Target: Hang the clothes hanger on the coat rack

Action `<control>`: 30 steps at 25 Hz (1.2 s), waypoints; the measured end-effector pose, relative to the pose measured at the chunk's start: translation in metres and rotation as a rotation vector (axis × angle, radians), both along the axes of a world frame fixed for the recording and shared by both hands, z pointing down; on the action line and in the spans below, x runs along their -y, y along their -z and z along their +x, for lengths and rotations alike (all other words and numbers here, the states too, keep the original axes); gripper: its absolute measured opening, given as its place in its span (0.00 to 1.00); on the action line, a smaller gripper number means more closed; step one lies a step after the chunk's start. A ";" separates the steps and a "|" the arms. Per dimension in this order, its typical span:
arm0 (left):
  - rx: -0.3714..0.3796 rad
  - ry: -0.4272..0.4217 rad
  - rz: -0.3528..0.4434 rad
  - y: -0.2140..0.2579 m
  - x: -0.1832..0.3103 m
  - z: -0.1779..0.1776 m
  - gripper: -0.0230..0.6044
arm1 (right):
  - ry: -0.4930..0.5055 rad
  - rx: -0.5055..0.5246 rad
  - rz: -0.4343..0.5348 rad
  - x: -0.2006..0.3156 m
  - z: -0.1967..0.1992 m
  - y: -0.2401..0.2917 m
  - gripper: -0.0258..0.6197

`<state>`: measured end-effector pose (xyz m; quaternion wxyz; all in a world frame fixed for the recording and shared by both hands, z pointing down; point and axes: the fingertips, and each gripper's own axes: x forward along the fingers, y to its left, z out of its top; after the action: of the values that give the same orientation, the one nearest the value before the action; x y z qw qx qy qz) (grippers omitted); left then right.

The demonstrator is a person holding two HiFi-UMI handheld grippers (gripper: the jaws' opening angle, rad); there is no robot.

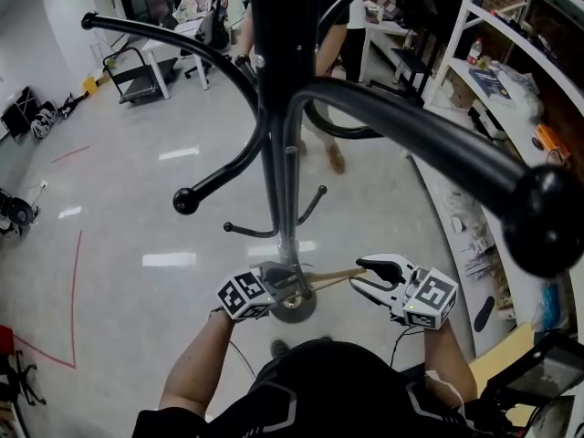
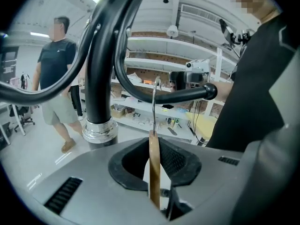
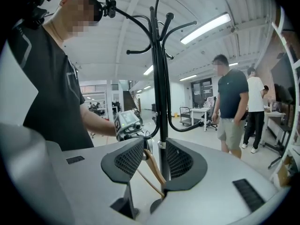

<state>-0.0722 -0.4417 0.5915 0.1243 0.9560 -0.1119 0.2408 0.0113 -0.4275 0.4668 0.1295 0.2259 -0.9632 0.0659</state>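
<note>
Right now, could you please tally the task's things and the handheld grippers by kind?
Grippers: 2 (left gripper, right gripper)
Wooden clothes hanger: 1
Coat rack: 1
Total: 4

Hanger [image 1: 336, 276] partly behind coat rack [image 1: 283, 108]

Open-plan laboratory workshop: cluttered white shelving [image 1: 456, 203] right of the right gripper [image 1: 358, 275], red floor tape [image 1: 75, 281] left, desks [image 1: 187, 27] beyond.
</note>
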 end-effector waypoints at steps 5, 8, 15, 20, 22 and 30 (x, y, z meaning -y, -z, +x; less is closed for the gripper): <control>0.018 0.021 0.006 -0.004 0.008 0.002 0.12 | -0.017 0.005 0.008 0.002 0.001 0.001 0.25; 0.039 0.017 0.003 -0.009 0.006 0.003 0.12 | -0.006 0.011 0.003 0.001 -0.001 0.000 0.25; 0.036 0.049 -0.014 -0.016 0.010 -0.001 0.12 | -0.014 0.031 -0.002 0.008 -0.005 0.002 0.25; 0.009 0.059 -0.028 -0.018 0.009 -0.002 0.12 | -0.002 0.043 0.000 0.009 -0.005 0.002 0.25; 0.012 0.062 -0.033 -0.019 0.008 -0.002 0.12 | -0.010 0.046 -0.012 0.009 -0.005 0.003 0.25; -0.022 0.056 0.003 -0.012 0.006 -0.004 0.22 | -0.021 0.048 -0.002 0.015 -0.007 0.012 0.25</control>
<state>-0.0762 -0.4474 0.6030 0.1308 0.9553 -0.1375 0.2265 0.0041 -0.4429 0.4547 0.1061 0.2344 -0.9635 0.0737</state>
